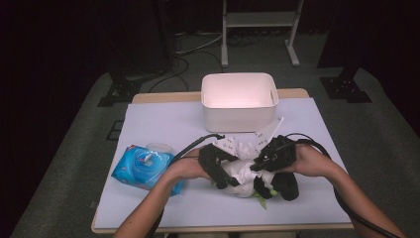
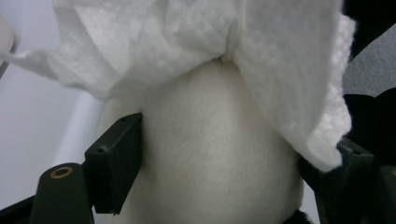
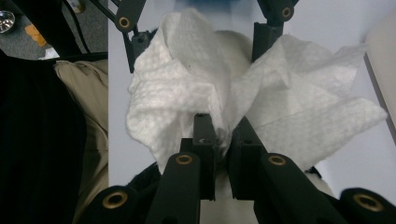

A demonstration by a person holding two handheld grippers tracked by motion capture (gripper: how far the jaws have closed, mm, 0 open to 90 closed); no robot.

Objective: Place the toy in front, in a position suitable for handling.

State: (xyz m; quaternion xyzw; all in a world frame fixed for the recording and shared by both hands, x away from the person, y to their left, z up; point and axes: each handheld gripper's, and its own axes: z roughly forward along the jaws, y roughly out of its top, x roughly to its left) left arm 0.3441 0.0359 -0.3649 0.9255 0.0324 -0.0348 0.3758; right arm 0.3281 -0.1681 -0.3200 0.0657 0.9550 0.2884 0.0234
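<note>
The right claw (image 3: 223, 140), jaws pinched together on a crumpled white wipe (image 3: 187, 84), presses the sheet against a black-and-white plush toy (image 2: 210, 154) at the near middle of the counter (image 1: 163, 119). In the right gripper view the wipe bunches up from between the two black jaws and fans out to either side, one flap spreading toward the pale counter surface.

The left claw (image 2: 229, 154) is clamped wide around the toy's white belly, one pad flat against its flank and the other partly hidden behind a hanging corner of the wipe, which drapes over the top of the toy. In the high view the left claw (image 1: 218, 166) and the right claw (image 1: 257, 161) meet over the toy (image 1: 242, 181), both of the person's forearms coming in from the near edge, the cables looping away behind the hands.

Just left of the person's left hand lies a blue pack of wet wipes (image 1: 141, 166), its lid flipped open. Farther back, near the far edge of the counter, stands a white rectangular bin (image 1: 239, 101). Beyond the counter, the legs of a white frame (image 1: 257, 29) rise from a dark floor.
</note>
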